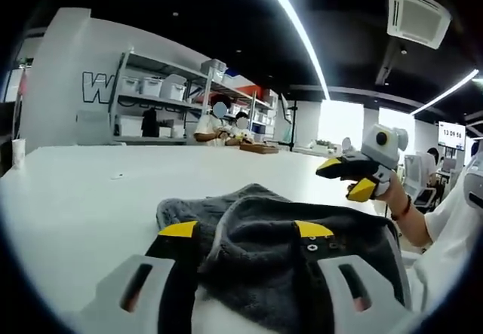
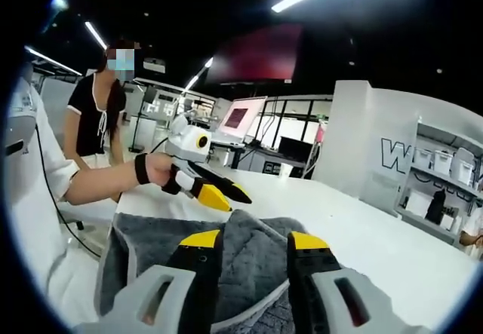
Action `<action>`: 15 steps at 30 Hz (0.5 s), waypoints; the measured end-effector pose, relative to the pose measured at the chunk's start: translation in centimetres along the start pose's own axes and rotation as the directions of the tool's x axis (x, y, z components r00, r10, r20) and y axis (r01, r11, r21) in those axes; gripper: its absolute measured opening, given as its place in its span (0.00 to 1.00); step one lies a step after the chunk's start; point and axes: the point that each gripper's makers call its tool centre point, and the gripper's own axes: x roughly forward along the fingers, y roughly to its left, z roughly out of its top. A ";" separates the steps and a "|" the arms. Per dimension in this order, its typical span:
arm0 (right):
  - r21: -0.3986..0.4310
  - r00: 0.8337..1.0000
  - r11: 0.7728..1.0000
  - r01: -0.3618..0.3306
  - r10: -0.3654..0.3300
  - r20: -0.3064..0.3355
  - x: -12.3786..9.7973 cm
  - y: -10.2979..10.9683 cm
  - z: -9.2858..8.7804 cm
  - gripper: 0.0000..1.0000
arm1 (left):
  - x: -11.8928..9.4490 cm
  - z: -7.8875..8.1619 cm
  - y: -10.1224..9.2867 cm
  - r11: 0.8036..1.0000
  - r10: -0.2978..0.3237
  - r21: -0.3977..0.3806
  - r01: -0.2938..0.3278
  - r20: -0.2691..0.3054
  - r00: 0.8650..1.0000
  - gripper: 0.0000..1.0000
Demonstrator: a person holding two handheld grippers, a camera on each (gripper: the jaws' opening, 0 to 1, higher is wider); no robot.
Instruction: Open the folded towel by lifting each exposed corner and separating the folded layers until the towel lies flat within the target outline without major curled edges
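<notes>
A dark grey folded towel (image 1: 253,209) lies rumpled on the white table (image 1: 113,198), with a paler hem along its near edge (image 2: 130,252). My left gripper (image 1: 246,232) is open, its yellow-tipped jaws standing wide on either side of the towel's near part without clamping it. My right gripper (image 2: 254,240) is open too, hovering over the towel (image 2: 249,262) from the opposite side. Each gripper appears in the other's view: the right gripper (image 1: 347,178) is held in a hand above the towel's far right, and the left gripper (image 2: 230,197) hangs just past the towel's far fold.
The table stretches far beyond the towel. A white cup (image 1: 16,153) stands at its left edge. Shelves with bins (image 1: 162,96) and seated people are behind. A person in black (image 2: 102,115) stands nearby, and a white sleeve (image 2: 30,168) is close on the left.
</notes>
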 end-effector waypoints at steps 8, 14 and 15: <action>-0.008 1.000 1.000 -0.003 0.003 -0.013 0.3 0.0 -0.1 0.29 | 0.3 -0.2 0.3 1.000 0.008 -0.001 -0.008 -0.015 1.000 0.44; -0.003 1.000 1.000 -0.007 0.007 -0.025 0.6 -0.2 -0.4 0.29 | 0.5 0.1 0.6 1.000 0.016 -0.012 -0.016 -0.005 1.000 0.45; -0.002 1.000 1.000 -0.007 0.007 -0.026 0.7 -0.2 -0.4 0.29 | 0.5 0.1 0.7 1.000 0.017 -0.014 -0.017 -0.003 1.000 0.45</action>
